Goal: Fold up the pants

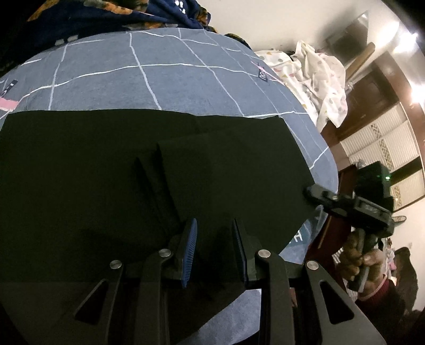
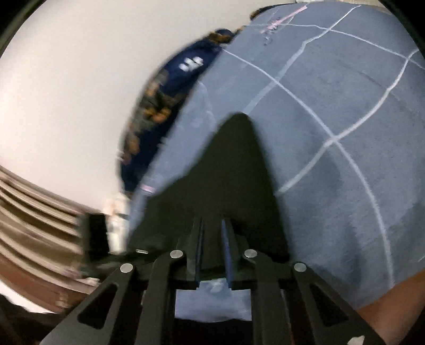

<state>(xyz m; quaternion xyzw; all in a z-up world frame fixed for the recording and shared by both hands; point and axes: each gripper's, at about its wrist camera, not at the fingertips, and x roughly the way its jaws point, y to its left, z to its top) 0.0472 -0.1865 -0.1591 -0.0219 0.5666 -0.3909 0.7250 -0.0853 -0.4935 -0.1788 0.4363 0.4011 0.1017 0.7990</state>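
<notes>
Black pants [image 1: 106, 164] lie flat across a blue-grey bedsheet with white grid lines [image 1: 172, 79]. My left gripper [image 1: 213, 233] hovers low over the near edge of the pants, its jaws parted with dark cloth between the blue pads; I cannot tell if it grips. My right gripper [image 1: 309, 192] shows in the left wrist view at the right corner of the pants, held by a hand. In the right wrist view the right gripper [image 2: 212, 228] has its jaws a little apart, with a corner of the pants [image 2: 233, 164] stretching away between the fingers.
A dark patterned blanket [image 1: 119, 13] lies at the far edge of the bed, also in the right wrist view [image 2: 170, 90]. A white spotted cloth [image 1: 318, 77] is heaped at the right. A wooden door and wardrobe [image 1: 372, 106] stand beyond. The right wrist view is motion-blurred.
</notes>
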